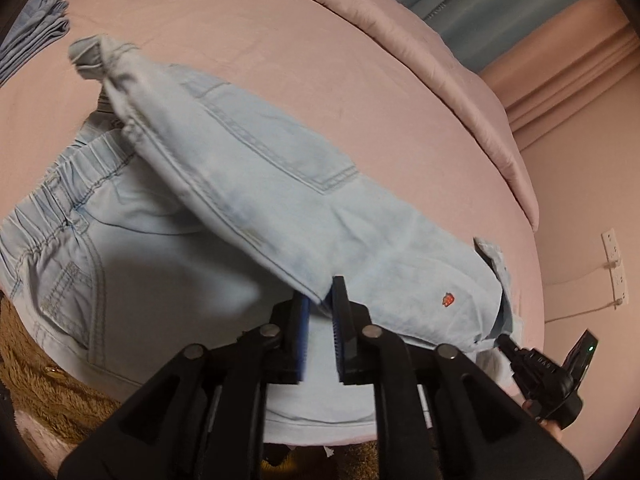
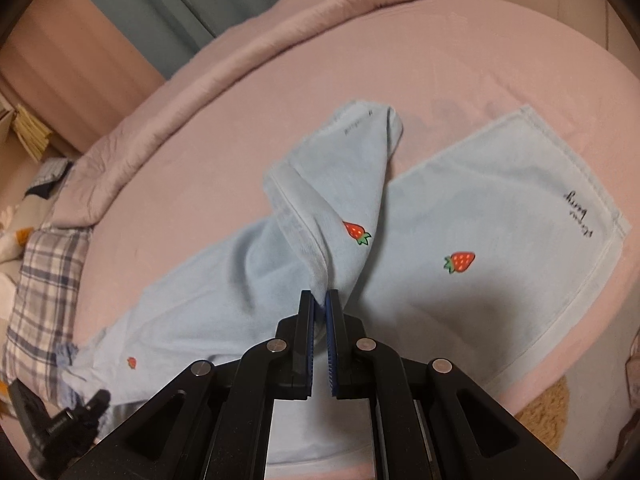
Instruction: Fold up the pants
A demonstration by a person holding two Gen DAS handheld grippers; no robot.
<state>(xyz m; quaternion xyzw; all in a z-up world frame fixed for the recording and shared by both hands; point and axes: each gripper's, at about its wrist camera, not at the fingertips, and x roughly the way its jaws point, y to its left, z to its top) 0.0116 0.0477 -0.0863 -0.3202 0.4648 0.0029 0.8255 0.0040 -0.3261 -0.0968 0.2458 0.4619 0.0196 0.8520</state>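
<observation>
**Two grippers on one pair of pants**

Two black hand-held grippers are set over light-blue denim pants (image 1: 256,184) with strawberry prints, spread on a pink bed sheet (image 1: 280,40). The left gripper (image 1: 320,312) is parted narrowly; a folded edge of the raised leg lies at its tips, and pad contact cannot be told. The right gripper (image 2: 320,308) is clamped on a lifted fold of leg fabric.

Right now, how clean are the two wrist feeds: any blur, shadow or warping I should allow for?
Left wrist view: the pants are smeared by motion blur, worst at the raised waistband end; black fisheye corners. Right wrist view: sharper, the strawberry prints crisp, with a dark shadow on the cloth beside the right gripper; the bed bulges from fisheye. Both are dim and warm-tinted, without glare.
</observation>
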